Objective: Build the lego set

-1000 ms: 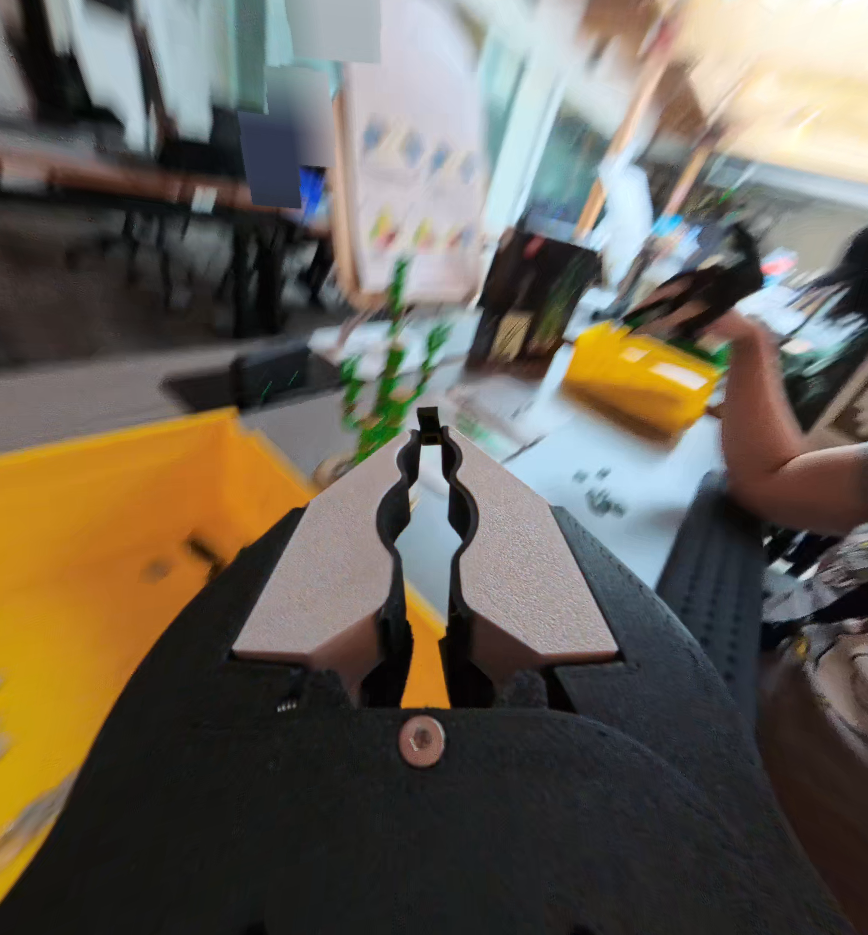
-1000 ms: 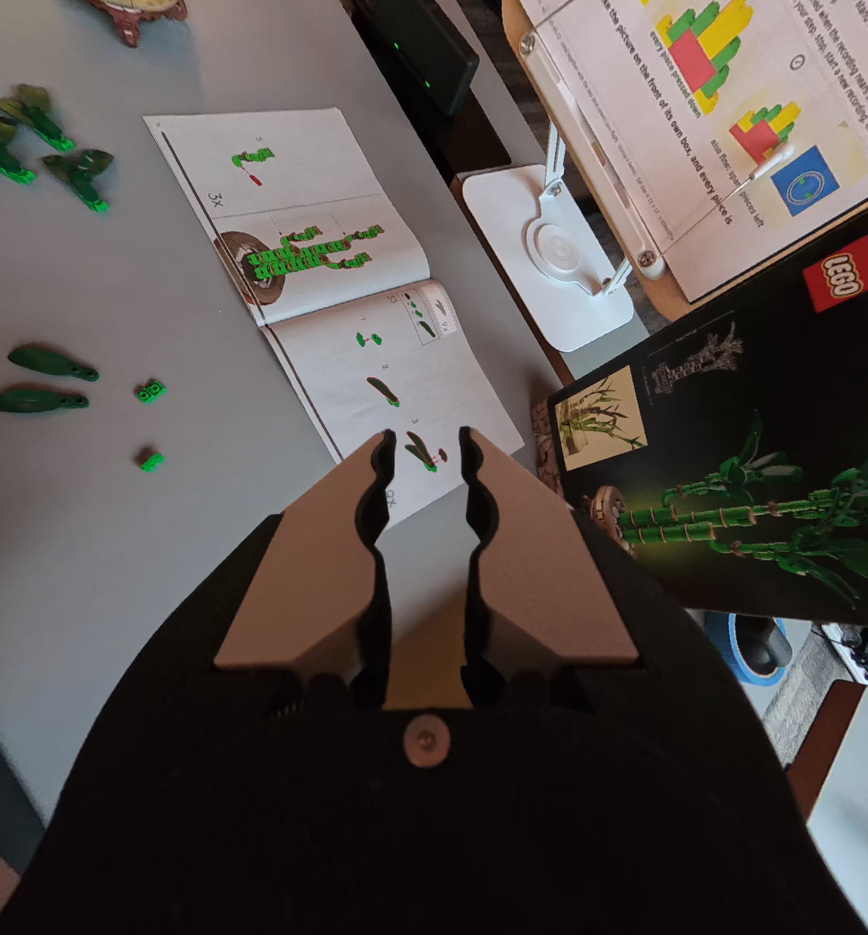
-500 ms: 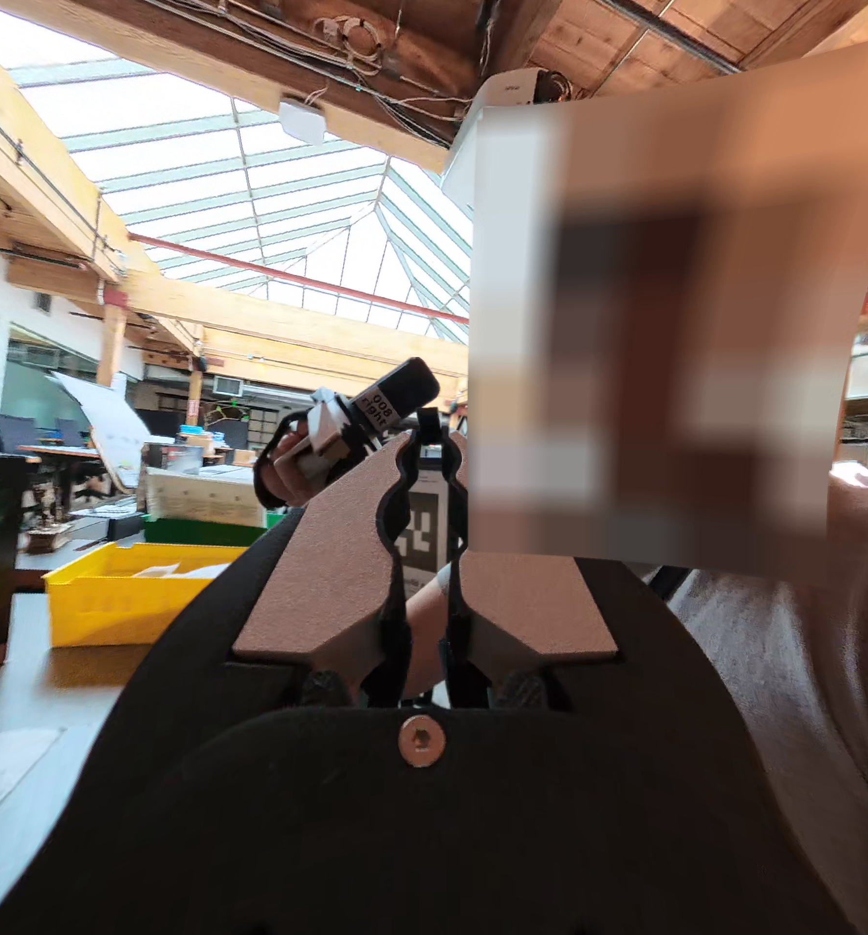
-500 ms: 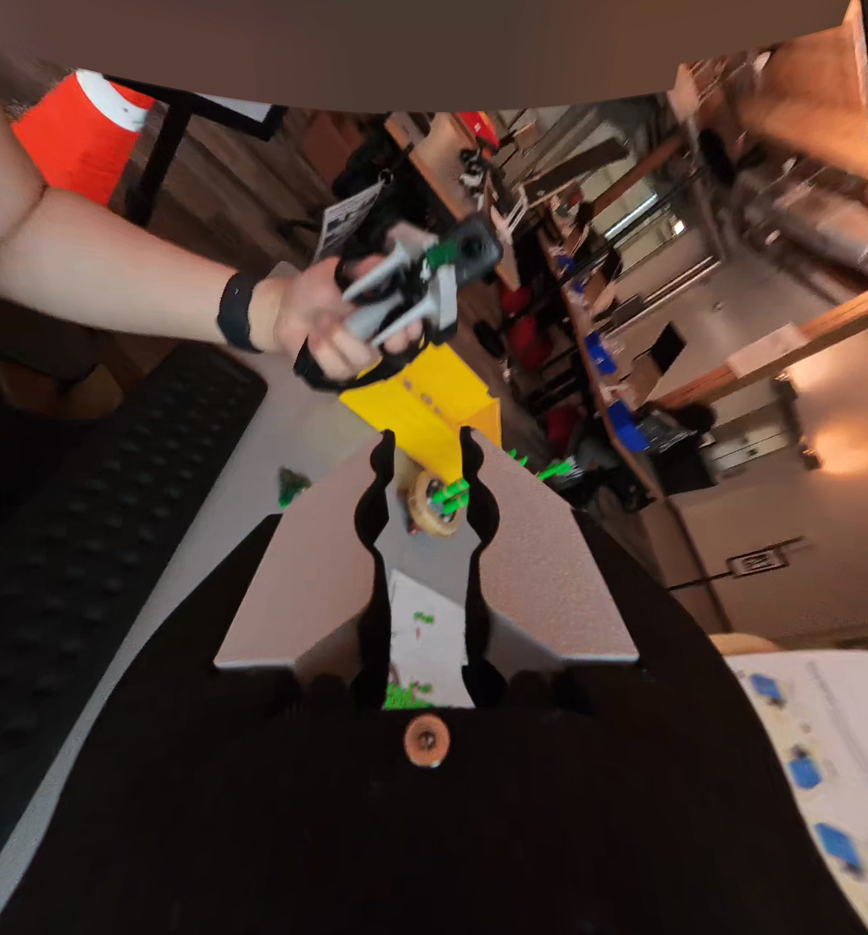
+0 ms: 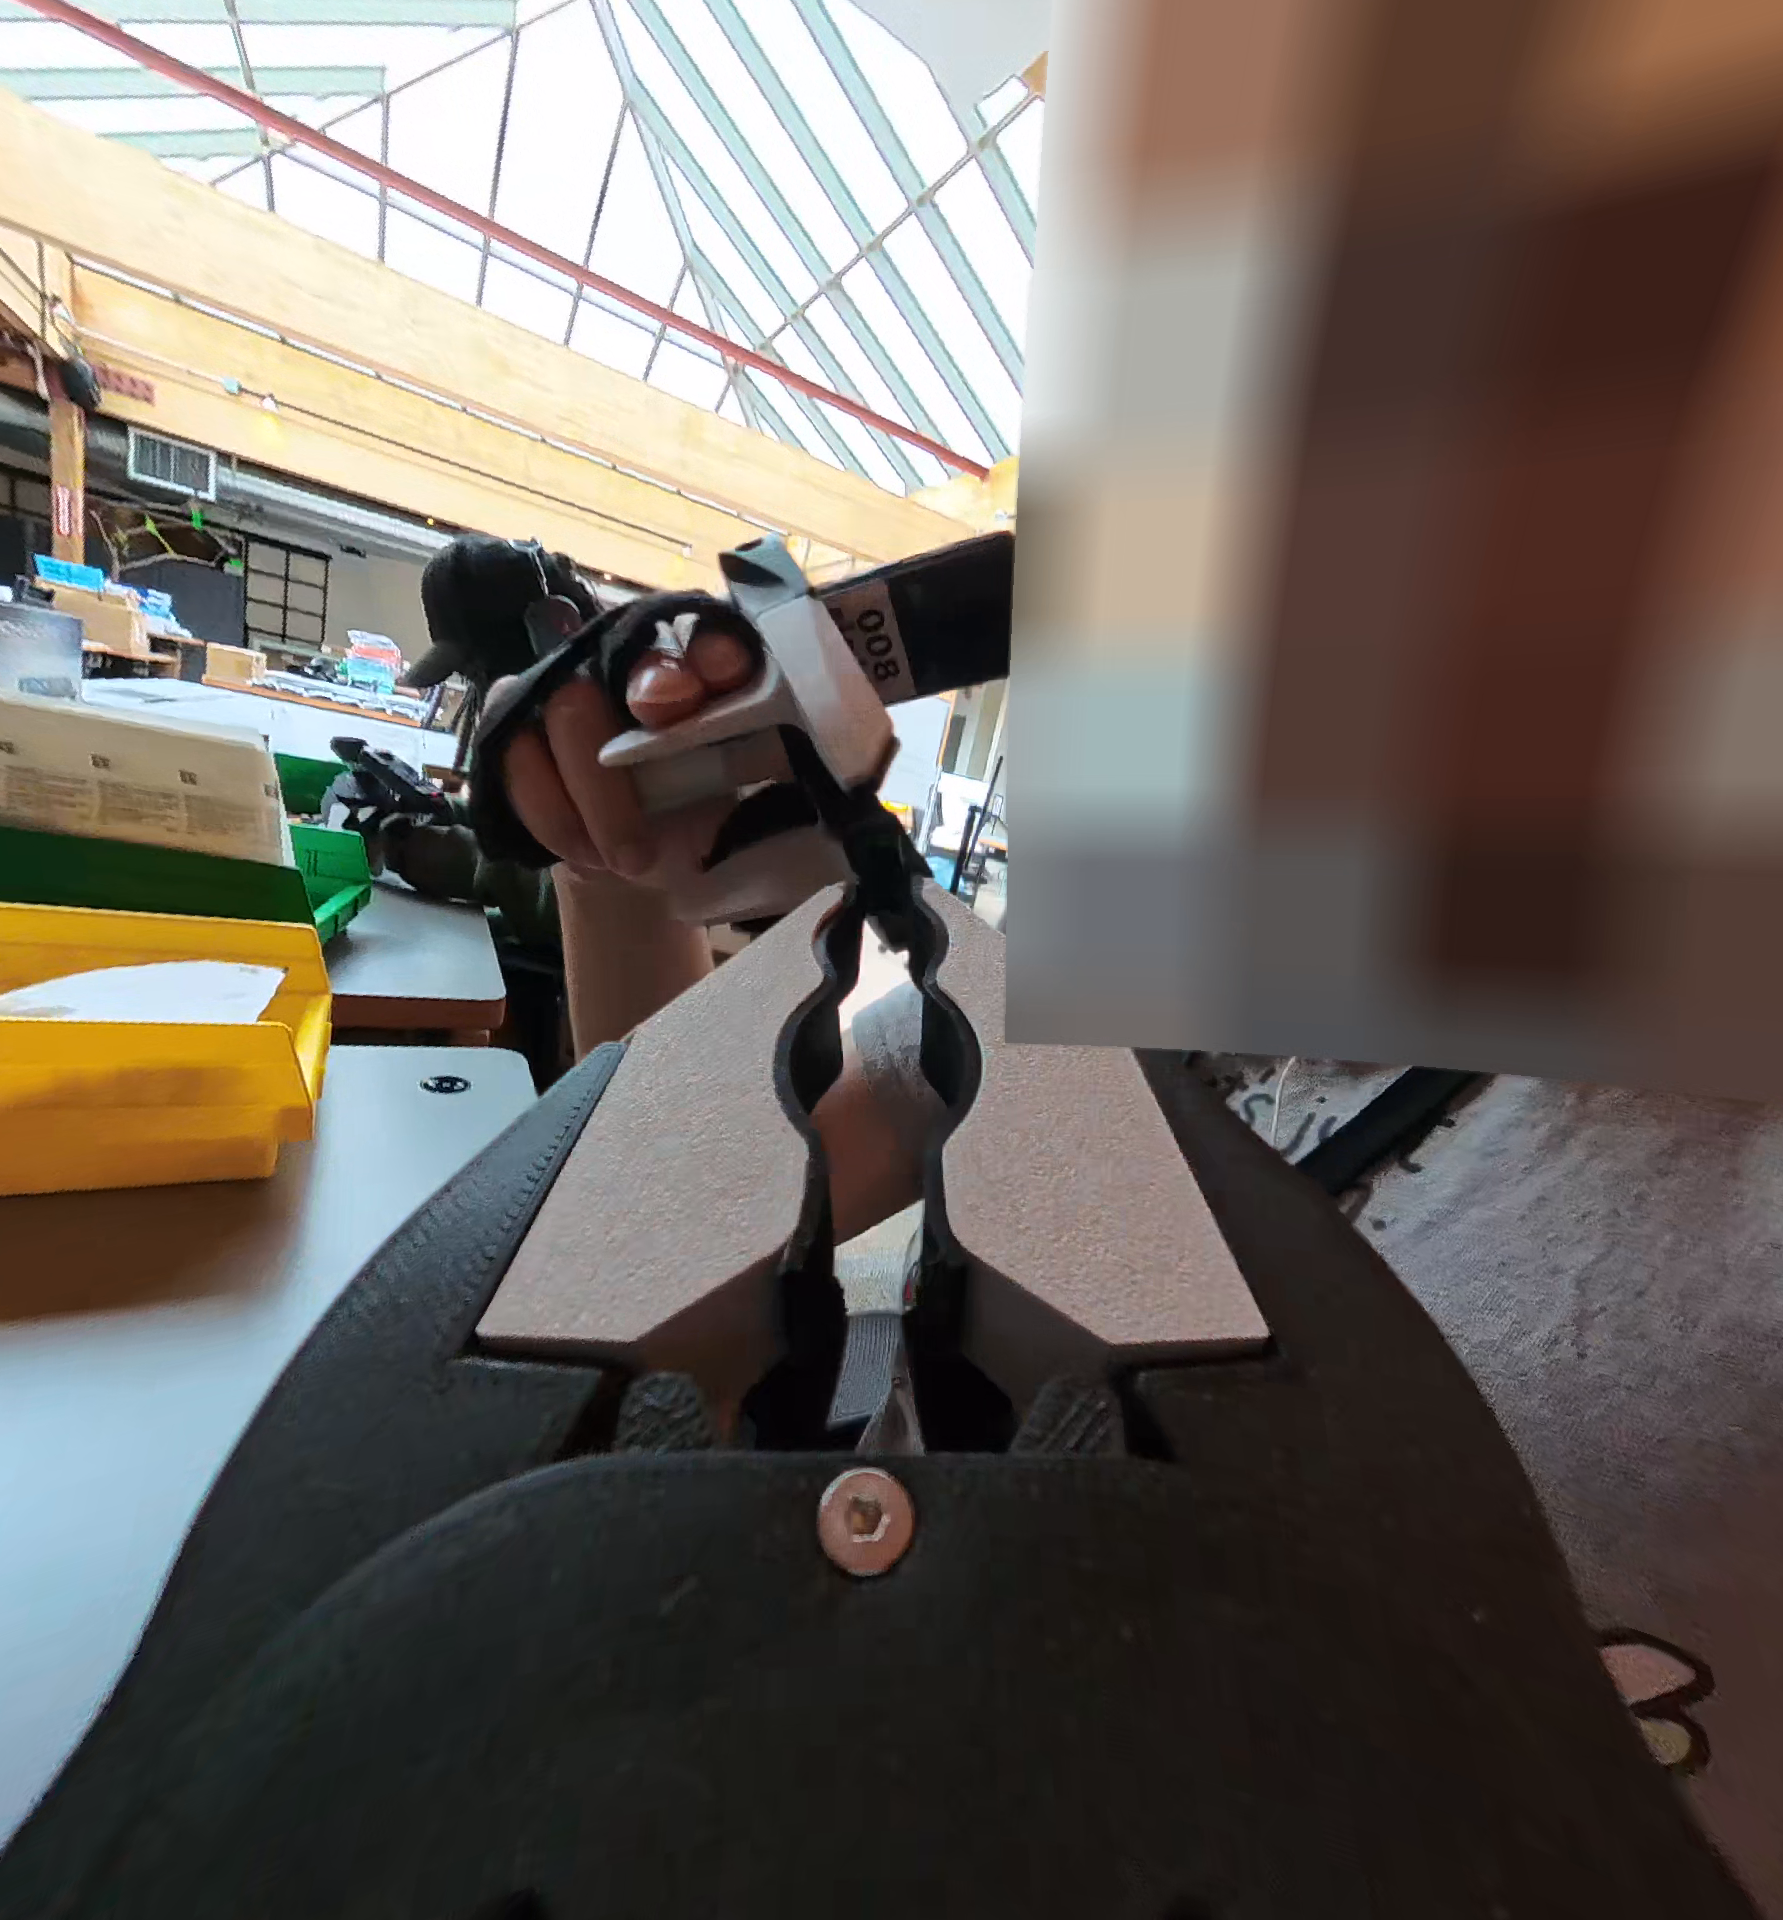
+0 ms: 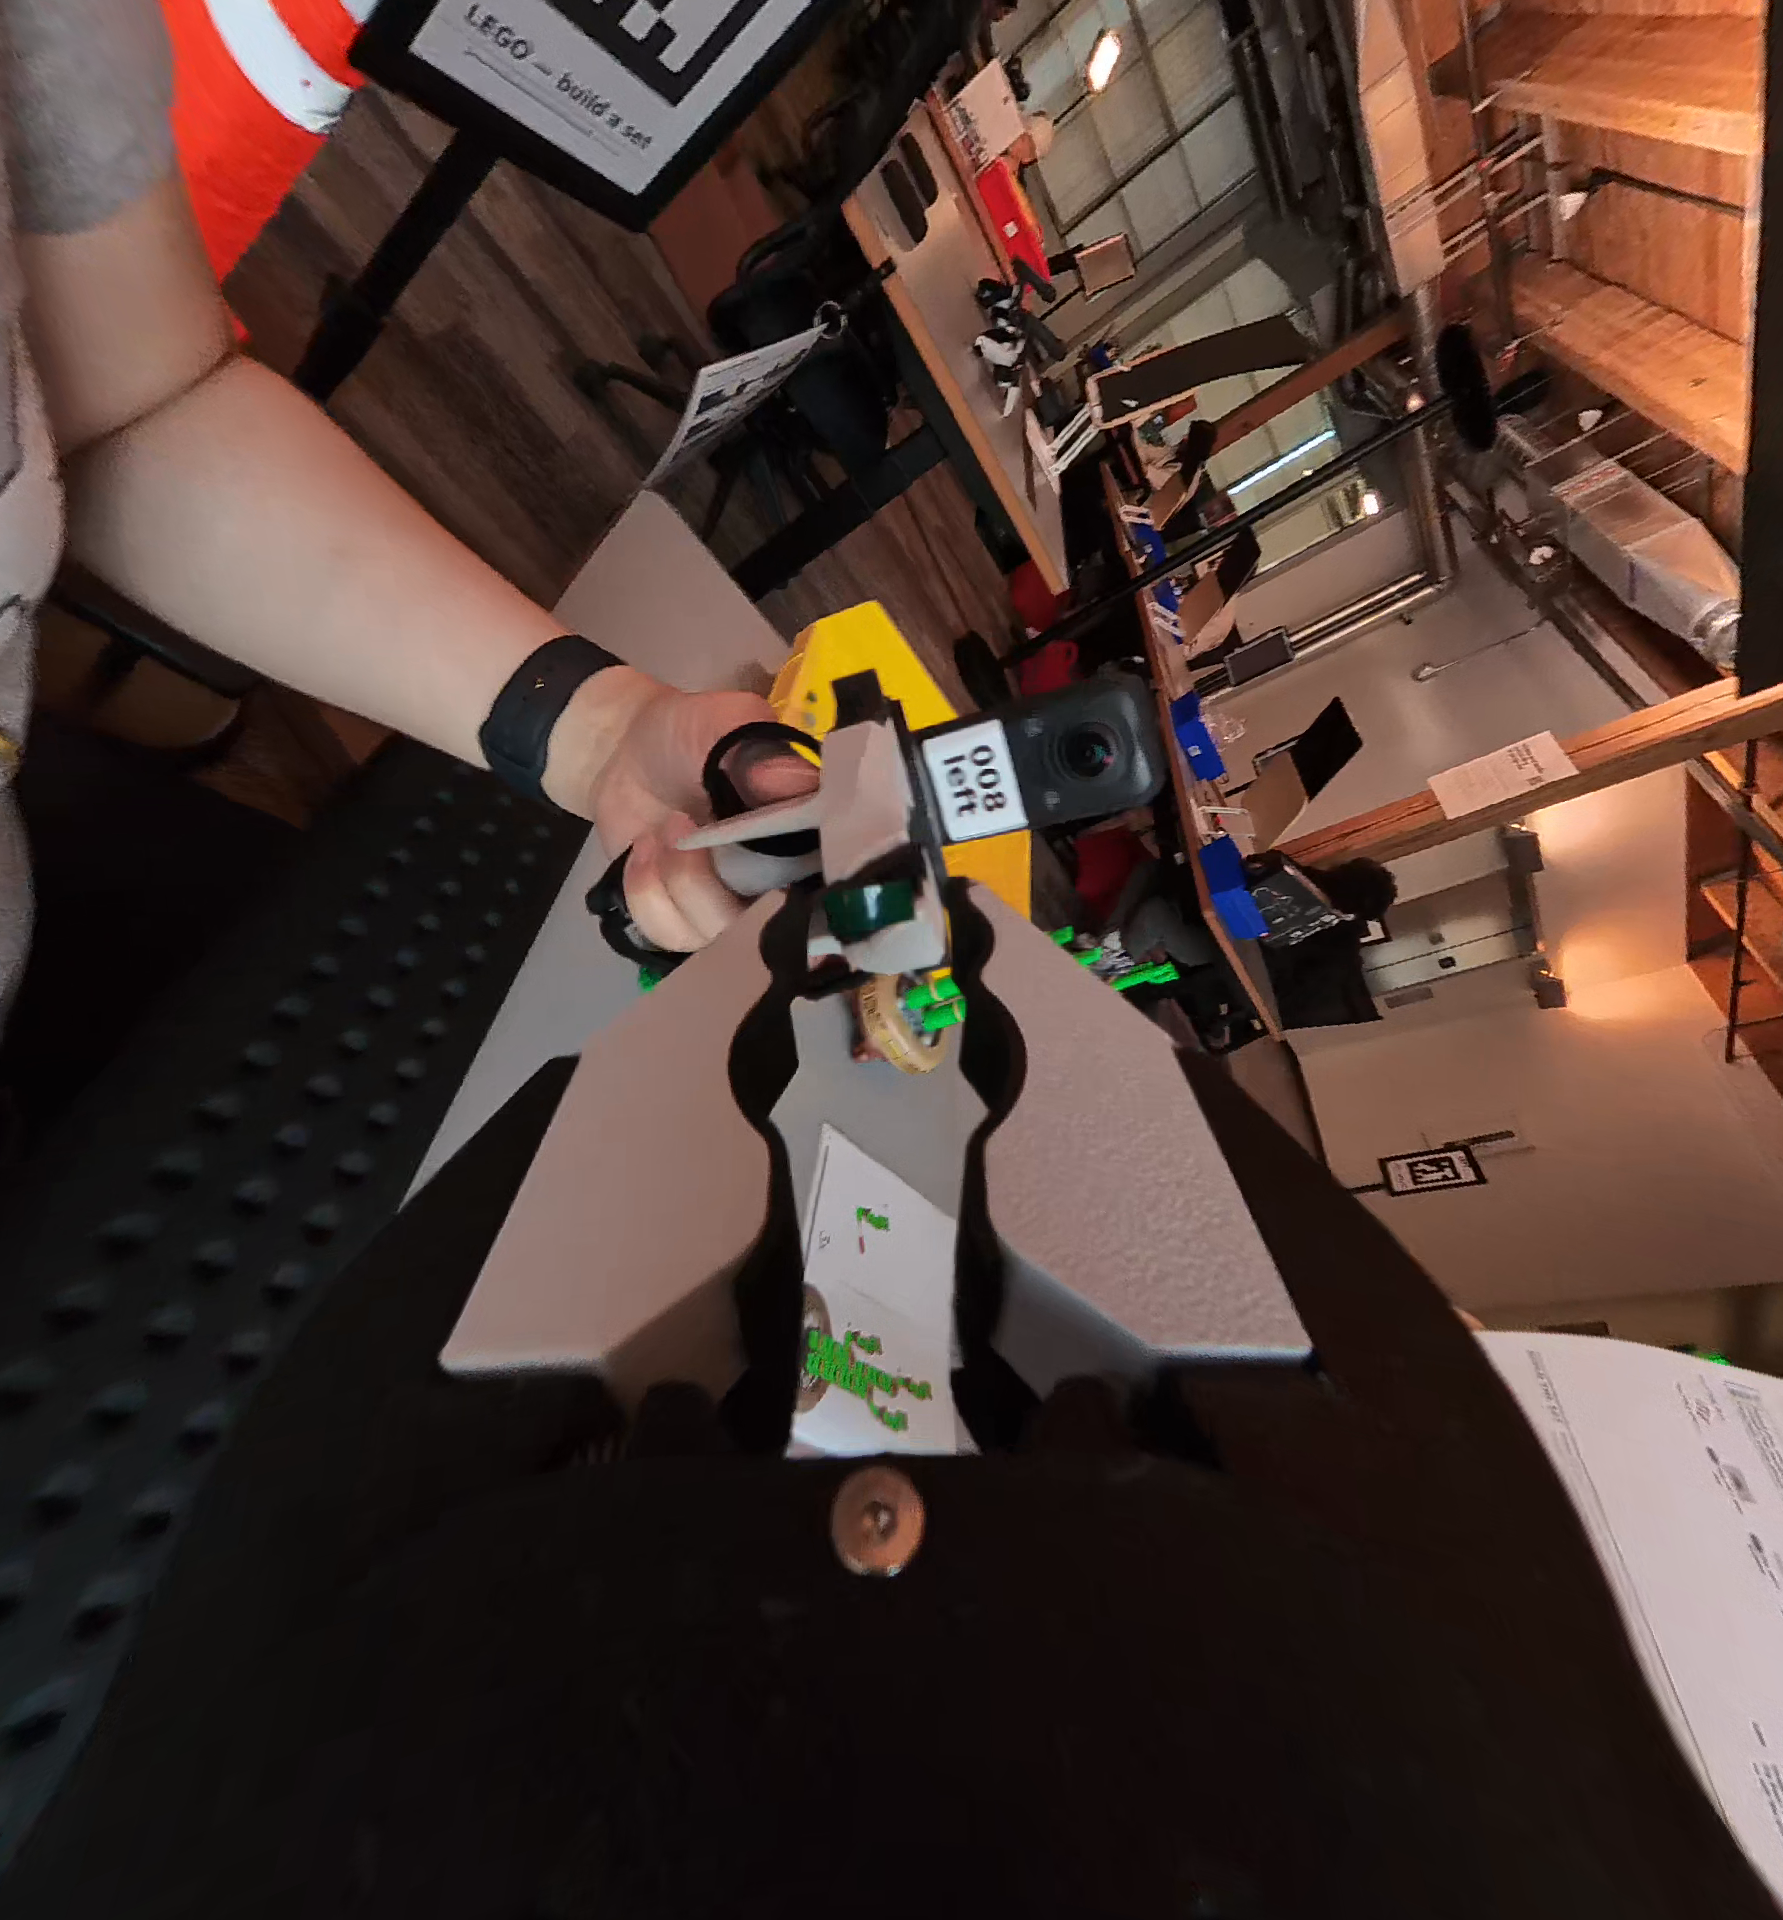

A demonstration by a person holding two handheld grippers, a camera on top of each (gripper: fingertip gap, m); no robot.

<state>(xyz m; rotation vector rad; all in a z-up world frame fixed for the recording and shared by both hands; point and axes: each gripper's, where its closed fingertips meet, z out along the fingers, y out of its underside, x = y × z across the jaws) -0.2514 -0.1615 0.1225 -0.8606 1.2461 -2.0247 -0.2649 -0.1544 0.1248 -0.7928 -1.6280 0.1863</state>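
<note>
While both tools are held up off the grey tabletop (image 5: pixel 139 1351) and aimed at each other, neither is working on a piece. The left gripper (image 5: pixel 885 914) has its tips nearly together, a narrow wavy slot between the fingers, with a small black piece showing right at the tips; whether it is pinched there or belongs to the tool beyond cannot be told. The right gripper (image 6: pixel 874 914) stands released, a clear gap between its fingers and nothing in it.

A yellow bin (image 5: pixel 118 1091) sits on the tabletop to the left in the left wrist view, holding white crumpled paper or bags (image 5: pixel 139 987). Behind it stands a green bin (image 5: pixel 118 873) with a white printed box or booklet (image 5: pixel 97 774) leaning in or against it; which one cannot be told. The same yellow bin shows in the right wrist view just behind the left hand (image 6: pixel 658 821), its contents hidden.

The lego build (image 6: pixel 913 1023), a round tan base with bright green stalks, stands on the tabletop near the yellow bin, seen through the right gripper's gap. Nearer lies the open instruction booklet (image 6: pixel 866 1299), flat on the tabletop. The right hand (image 5: pixel 596 790) grips its grey handle.
</note>
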